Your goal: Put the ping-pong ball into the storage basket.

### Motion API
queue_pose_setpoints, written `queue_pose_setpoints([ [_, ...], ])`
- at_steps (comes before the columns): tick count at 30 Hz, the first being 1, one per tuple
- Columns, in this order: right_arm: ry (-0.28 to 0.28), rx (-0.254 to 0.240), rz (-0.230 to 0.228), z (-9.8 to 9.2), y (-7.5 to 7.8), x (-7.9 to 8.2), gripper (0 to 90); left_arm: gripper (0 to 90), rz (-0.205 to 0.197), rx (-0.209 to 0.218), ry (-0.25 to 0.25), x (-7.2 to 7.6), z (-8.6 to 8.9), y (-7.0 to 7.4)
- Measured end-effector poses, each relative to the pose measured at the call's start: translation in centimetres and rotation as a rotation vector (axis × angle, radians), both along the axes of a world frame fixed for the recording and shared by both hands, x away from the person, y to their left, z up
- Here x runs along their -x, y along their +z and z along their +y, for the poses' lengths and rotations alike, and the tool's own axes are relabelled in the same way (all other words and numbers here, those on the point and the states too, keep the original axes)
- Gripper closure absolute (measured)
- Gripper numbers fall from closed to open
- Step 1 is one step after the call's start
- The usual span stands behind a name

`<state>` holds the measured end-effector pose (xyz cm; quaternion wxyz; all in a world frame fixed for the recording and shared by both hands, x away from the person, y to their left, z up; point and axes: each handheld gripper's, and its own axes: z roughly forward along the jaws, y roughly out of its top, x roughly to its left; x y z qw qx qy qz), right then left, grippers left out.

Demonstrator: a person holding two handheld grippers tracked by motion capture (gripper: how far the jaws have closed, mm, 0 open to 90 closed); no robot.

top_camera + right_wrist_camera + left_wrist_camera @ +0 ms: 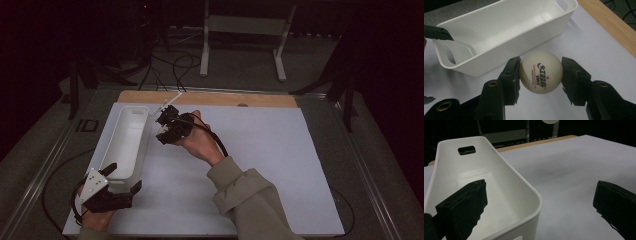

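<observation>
A white ping-pong ball [541,72] with red and black print sits squeezed between the two black jaws of my right gripper [541,67]. That gripper [165,131] hovers just right of the far half of a long white plastic bin [131,137], over the white sheet. My left gripper [125,176] is at the bin's near end with its jaws wide apart. In the left gripper view, one jaw is inside the bin [499,157] and the other is outside over the sheet, neither pressing on the wall. The bin [524,42] looks empty.
A white sheet [260,160] covers the tabletop, with a wooden strip [215,98] showing along the far edge. Behind the table stand a white frame's legs [205,50] and cables on the floor. One jaw of the left gripper [436,33] shows at the left of the right gripper view.
</observation>
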<state>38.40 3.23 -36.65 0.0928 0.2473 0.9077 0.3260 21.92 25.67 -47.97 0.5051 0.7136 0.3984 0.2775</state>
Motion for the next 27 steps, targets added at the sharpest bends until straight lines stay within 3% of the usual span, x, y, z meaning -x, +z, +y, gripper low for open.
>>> queue_pose_setpoints([
  [27, 0.007, -0.024, 0.01, 1.2, 0.1, 0.0, 51.1, 0.0, 0.0, 0.003, 0.001, 0.0, 0.1, 0.0],
])
